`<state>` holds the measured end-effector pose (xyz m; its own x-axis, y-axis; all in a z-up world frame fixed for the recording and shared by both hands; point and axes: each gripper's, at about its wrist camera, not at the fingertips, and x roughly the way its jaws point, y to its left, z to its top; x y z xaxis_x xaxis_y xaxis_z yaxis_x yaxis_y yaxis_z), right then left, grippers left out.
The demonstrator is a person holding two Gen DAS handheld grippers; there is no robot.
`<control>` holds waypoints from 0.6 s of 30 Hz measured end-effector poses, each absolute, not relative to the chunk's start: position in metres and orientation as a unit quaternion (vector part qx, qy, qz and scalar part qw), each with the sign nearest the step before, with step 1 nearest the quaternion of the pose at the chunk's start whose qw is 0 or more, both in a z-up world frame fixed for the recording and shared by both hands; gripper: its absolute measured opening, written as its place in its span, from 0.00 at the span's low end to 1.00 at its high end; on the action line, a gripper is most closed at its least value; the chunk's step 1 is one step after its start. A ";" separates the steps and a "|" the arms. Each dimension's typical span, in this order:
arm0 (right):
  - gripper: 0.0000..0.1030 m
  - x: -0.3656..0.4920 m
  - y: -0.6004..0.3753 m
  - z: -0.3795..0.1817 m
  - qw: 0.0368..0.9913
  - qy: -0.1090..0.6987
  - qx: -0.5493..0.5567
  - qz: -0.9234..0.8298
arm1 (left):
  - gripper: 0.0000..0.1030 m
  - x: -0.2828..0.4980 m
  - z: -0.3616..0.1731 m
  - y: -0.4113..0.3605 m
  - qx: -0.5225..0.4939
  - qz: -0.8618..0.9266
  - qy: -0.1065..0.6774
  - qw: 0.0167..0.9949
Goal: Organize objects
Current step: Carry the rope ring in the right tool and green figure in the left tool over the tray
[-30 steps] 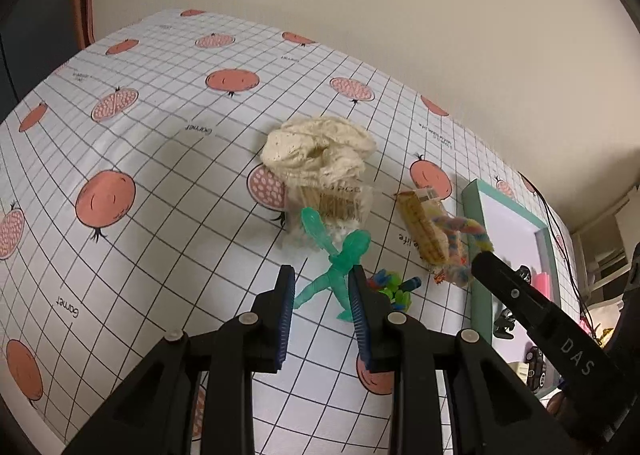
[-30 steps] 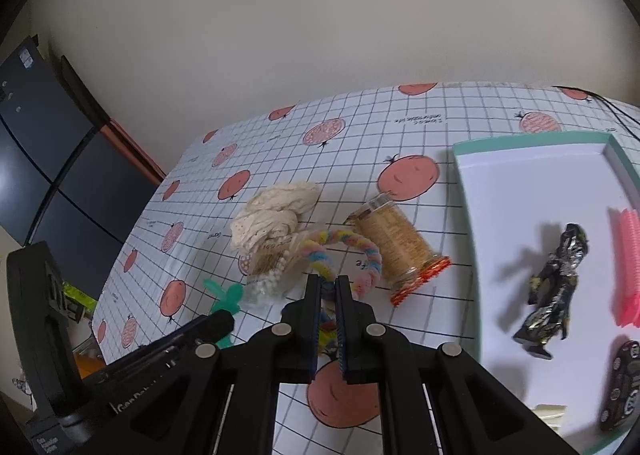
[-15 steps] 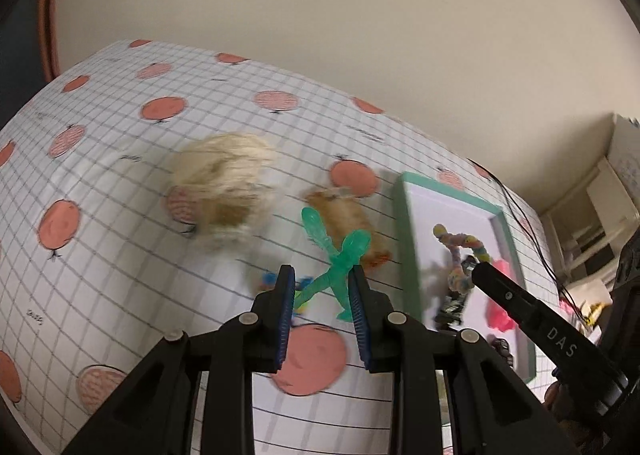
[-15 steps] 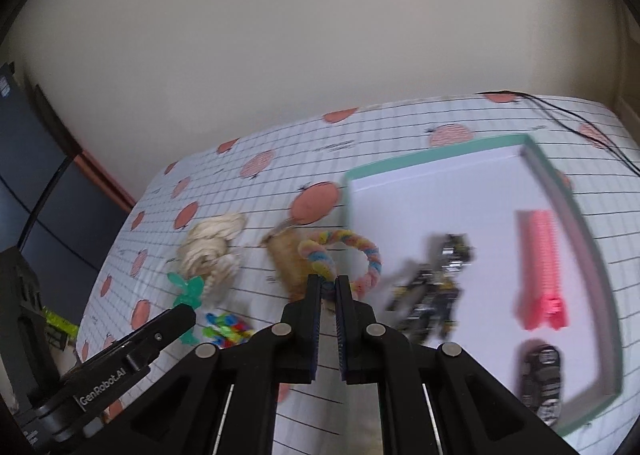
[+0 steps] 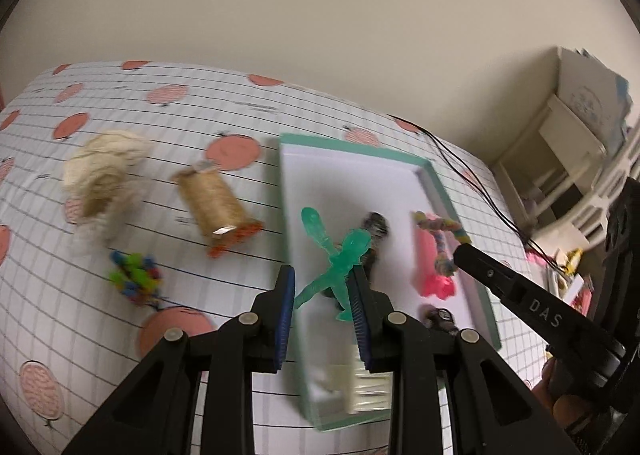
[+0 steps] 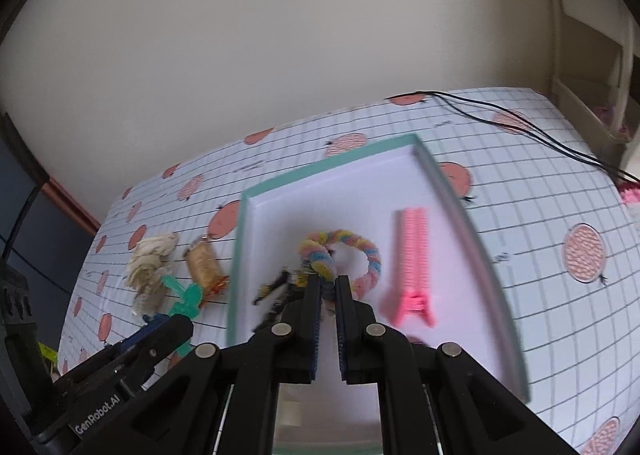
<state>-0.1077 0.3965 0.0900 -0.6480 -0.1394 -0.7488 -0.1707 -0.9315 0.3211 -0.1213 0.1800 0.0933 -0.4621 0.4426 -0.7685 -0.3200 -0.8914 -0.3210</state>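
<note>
While left gripper (image 5: 322,289) pinched translucent green figure (image 5: 336,259) above tray's near-left edge, cream yarn wad (image 5: 102,175), tan spool (image 5: 212,203) and multicolour bead cluster (image 5: 136,275) lay on counter (image 5: 120,111) left of it. Teal-rimmed white tray (image 6: 452,191) held dark foil figure (image 6: 274,289) and pink comb (image 6: 412,263). Right gripper (image 6: 328,289) clamped pastel rope ring (image 6: 344,255) over tray floor. Only left wrist view showed pale comb (image 5: 368,379) at tray's near end and bead cluster.
</note>
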 end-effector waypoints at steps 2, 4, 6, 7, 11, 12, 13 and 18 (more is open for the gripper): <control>0.07 -0.105 0.403 0.089 0.014 0.187 -0.419 0.888 | 0.28 -0.117 0.092 0.193 -0.467 0.850 -0.059 0.235; 0.07 -0.104 0.409 0.088 0.017 0.190 -0.419 0.888 | 0.28 -0.115 0.091 0.203 -0.467 0.849 -0.050 0.244; 0.07 -0.102 0.414 0.088 0.017 0.193 -0.419 0.887 | 0.28 -0.112 0.088 0.214 -0.468 0.846 -0.042 0.252; 0.07 -0.102 0.414 0.087 0.017 0.194 -0.419 0.887 | 0.28 -0.112 0.086 0.218 -0.470 0.844 -0.041 0.254; 0.08 -0.104 0.413 0.084 0.014 0.194 -0.423 0.885 | 0.28 -0.113 0.075 0.230 -0.482 0.837 -0.039 0.257; 0.08 -0.105 0.412 0.083 0.013 0.191 -0.426 0.884 | 0.28 -0.113 0.073 0.232 -0.484 0.836 -0.039 0.257; 0.08 -0.105 0.411 0.082 0.013 0.189 -0.428 0.884 | 0.28 -0.113 0.071 0.234 -0.487 0.834 -0.037 0.257; 0.08 -0.107 0.409 0.076 0.011 0.185 -0.440 0.879 | 0.28 -0.112 0.065 0.236 -0.492 0.831 -0.033 0.257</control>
